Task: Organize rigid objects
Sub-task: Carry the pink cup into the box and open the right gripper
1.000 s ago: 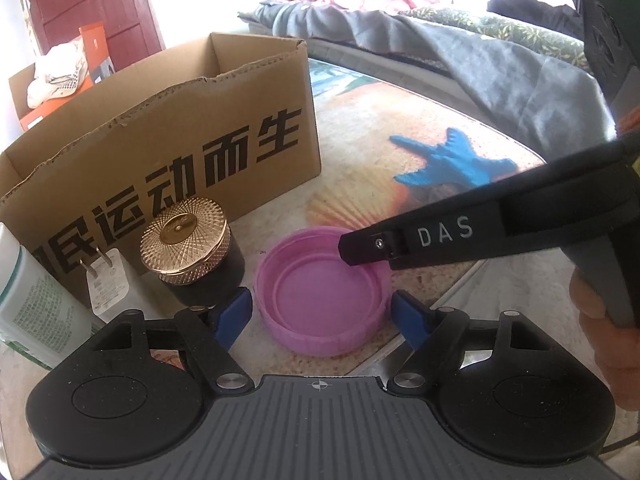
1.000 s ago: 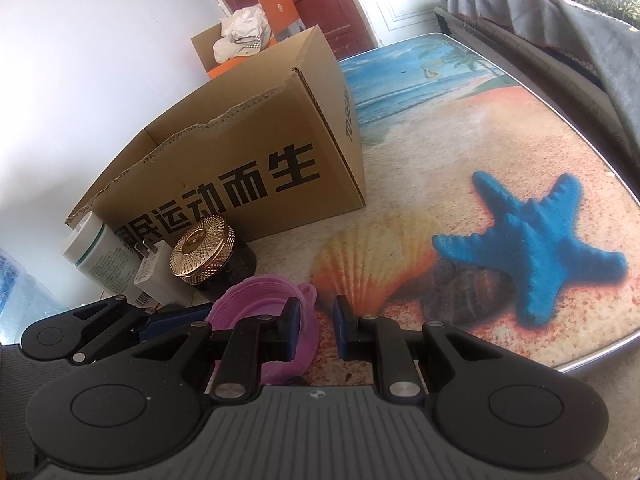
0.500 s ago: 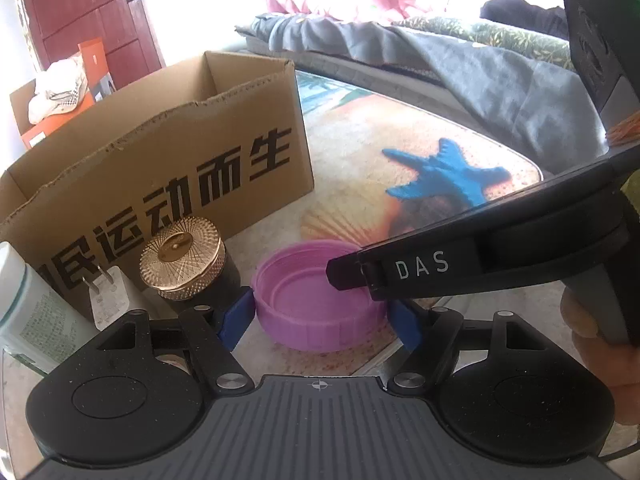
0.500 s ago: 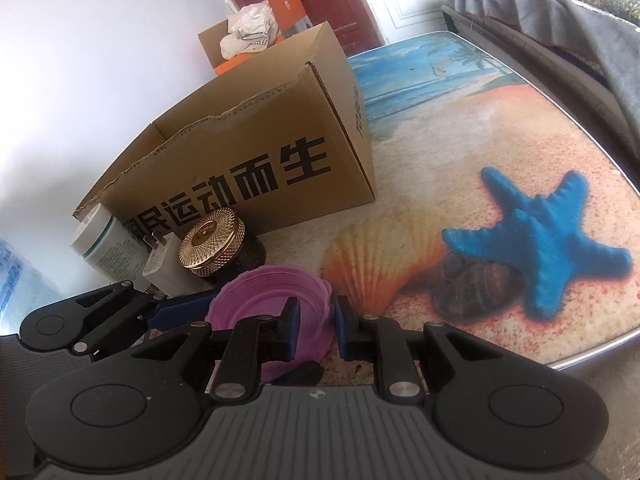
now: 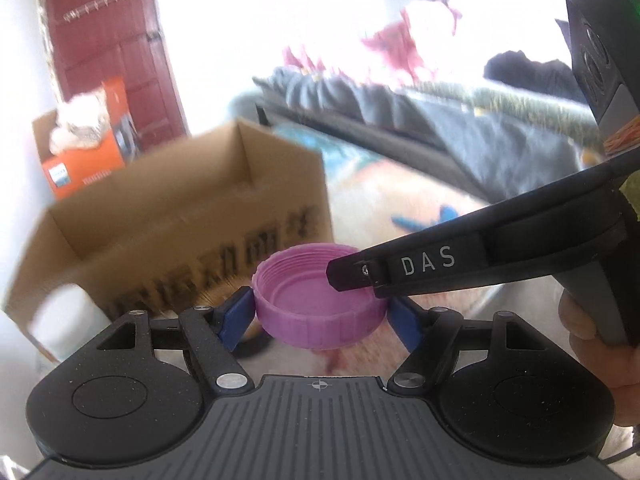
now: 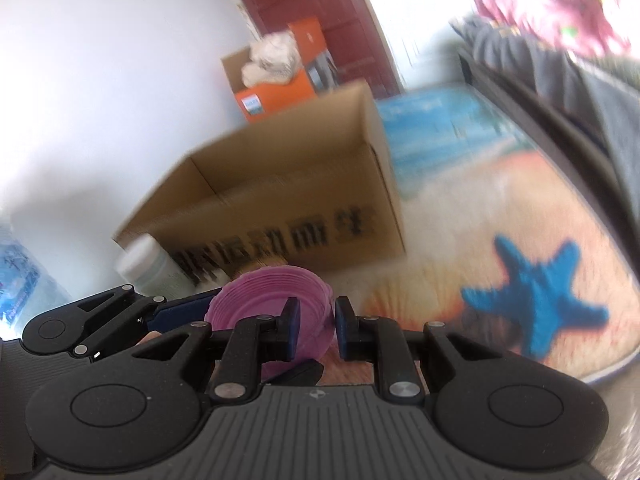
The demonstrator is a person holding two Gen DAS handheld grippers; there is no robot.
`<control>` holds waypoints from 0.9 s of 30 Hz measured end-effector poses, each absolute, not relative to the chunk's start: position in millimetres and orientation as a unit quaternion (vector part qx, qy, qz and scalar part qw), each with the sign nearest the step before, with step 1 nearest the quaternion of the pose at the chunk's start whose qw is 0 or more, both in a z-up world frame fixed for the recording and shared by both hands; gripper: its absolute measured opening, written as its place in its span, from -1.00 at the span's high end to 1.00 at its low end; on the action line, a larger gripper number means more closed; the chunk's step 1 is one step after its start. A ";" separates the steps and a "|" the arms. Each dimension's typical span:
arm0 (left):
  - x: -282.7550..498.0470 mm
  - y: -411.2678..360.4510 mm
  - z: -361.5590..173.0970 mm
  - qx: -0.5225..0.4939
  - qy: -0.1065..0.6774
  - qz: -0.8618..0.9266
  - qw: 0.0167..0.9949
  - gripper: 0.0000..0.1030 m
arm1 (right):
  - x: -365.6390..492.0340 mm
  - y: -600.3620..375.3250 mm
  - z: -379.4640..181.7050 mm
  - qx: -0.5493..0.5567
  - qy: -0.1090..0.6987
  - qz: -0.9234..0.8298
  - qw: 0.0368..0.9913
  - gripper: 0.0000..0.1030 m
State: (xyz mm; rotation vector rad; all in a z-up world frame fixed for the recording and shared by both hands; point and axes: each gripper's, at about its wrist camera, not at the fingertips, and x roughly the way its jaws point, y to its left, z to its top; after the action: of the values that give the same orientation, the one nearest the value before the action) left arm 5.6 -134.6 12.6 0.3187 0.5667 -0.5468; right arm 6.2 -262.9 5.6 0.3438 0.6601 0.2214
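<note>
A purple screw lid [image 5: 316, 312], open side up, hangs above the table. My left gripper [image 5: 320, 314] is shut on it, its blue pads [image 5: 236, 316] pressing on opposite sides of the wall. My right gripper [image 6: 318, 328] is shut on the lid's [image 6: 260, 296] near rim, one pad inside and one outside. In the left wrist view the right gripper's black finger [image 5: 400, 272] reaches over the lid from the right. The open cardboard box [image 5: 180, 216] stands just behind the lid, its inside in view.
A white bottle [image 6: 148, 268] stands left of the box [image 6: 280, 184], and a gold-topped jar [image 5: 224, 288] peeks out behind the lid. The table top [image 6: 460, 248] carries a beach print with a blue starfish [image 6: 536, 300]. A bed with grey cloth [image 5: 440, 128] lies beyond.
Both grippers have risen together with the purple lid, which has left the table. The box and jar now sit lower in view and the box's inside shows.
</note>
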 end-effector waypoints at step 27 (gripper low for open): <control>261.1 -63.7 42.9 0.103 0.457 -0.168 0.867 -0.42 | 292.5 -165.6 57.1 0.093 0.474 0.233 0.844 0.60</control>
State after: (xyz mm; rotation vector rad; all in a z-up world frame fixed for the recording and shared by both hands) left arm 261.1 -63.7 42.9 0.2163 0.9577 -0.3517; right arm 292.5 -165.6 57.1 0.1967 1.0000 0.4915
